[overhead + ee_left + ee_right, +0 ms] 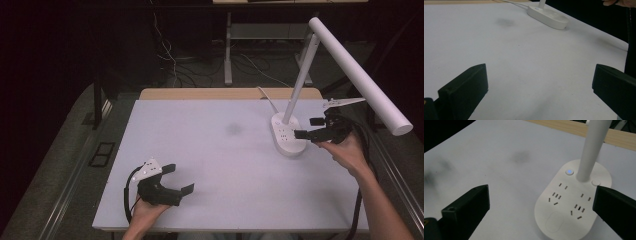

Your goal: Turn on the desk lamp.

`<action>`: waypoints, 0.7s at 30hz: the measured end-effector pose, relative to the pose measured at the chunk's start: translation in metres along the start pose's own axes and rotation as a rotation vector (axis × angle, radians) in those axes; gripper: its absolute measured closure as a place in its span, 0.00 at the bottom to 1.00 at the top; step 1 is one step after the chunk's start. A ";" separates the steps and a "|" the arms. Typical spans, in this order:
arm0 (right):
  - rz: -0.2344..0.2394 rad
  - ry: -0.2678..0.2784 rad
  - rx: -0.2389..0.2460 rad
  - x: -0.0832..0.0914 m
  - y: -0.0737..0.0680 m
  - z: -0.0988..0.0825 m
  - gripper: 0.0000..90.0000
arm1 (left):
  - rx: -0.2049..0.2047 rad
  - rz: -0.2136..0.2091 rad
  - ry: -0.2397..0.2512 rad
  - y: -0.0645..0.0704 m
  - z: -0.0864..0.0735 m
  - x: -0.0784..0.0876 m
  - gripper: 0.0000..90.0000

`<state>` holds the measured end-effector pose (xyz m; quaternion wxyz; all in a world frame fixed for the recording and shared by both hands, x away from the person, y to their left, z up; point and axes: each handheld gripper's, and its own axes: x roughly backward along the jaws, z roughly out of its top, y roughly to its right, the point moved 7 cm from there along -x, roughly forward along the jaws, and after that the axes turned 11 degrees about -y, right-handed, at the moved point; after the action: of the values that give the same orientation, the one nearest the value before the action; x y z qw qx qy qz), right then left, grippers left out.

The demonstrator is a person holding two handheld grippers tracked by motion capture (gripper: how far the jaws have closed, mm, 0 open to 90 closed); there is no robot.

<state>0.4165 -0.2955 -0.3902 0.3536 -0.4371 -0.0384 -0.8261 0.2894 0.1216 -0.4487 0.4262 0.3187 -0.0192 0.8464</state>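
From above, the right gripper (pixel 309 128) hovered with jaws spread just beside the lamp base (pixel 287 136), while the left gripper (pixel 181 178) rested spread wide on the table (pixel 220 165), well apart from it. The left gripper view showed the base (pixel 548 17) far ahead of its released jaws. In the right gripper view the base (pixel 571 202) lay between the parted jaws, its blue button (pixel 569 172) just ahead.

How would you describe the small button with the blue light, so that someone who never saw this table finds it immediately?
Start at the white desk lamp on the table's right side and follow its stem down to the oval base with sockets. The lit button is round and sits just left of the stem in the right gripper view. Its twin on the stem's other side shows no light.
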 end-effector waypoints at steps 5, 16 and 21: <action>-0.012 0.001 -0.009 -0.003 0.012 0.006 0.01 | -0.001 0.001 0.000 0.000 0.000 0.000 0.00; -0.024 0.003 -0.035 -0.009 0.032 0.013 0.01 | 0.006 -0.010 0.005 0.000 0.001 0.001 0.00; -0.032 -0.014 -0.052 -0.017 0.043 0.015 0.01 | 0.009 -0.009 0.006 -0.001 0.000 0.000 0.00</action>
<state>0.4599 -0.3129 -0.4040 0.3285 -0.4510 -0.0265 -0.8294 0.2900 0.1223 -0.4483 0.4286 0.3184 -0.0127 0.8455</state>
